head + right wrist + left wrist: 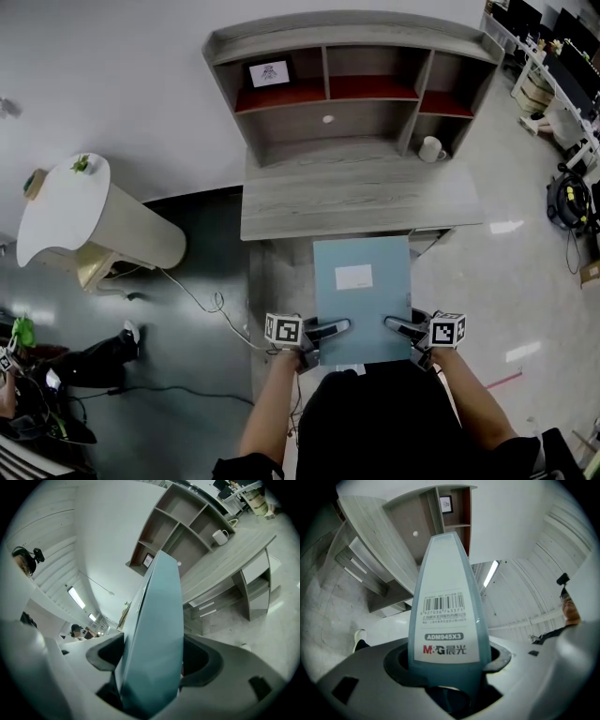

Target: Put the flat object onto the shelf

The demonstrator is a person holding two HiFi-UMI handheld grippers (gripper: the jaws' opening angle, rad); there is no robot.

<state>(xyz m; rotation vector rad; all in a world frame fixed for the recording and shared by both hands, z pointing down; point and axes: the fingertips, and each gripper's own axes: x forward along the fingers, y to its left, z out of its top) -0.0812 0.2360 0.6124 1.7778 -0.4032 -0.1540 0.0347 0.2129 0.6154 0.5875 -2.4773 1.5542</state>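
My left gripper's (pixel 449 670) jaws are clamped on the spine edge of the blue file folder (pixel 447 597), the barcode label facing its camera. My right gripper's (pixel 151 672) jaws pinch the opposite edge, so both grips sit on the folder's near end, one at each side. It hangs flat in the air between them, close in front of my body and over the floor.

Its long axis points straight away from me toward the desk. In the head view its far edge only just reaches the front of the tabletop (pixel 356 199). The shelf (pixel 354 42) stands at the back of that tabletop, dead ahead of the folder, so I judge the move to be a forward push with both hands equally near.

As for the compartments, the upper left one holds a small framed picture (pixel 269 73) and the lower right one a white mug (pixel 431 148). The wide lower middle bay looks bare and seems the likeliest slot.
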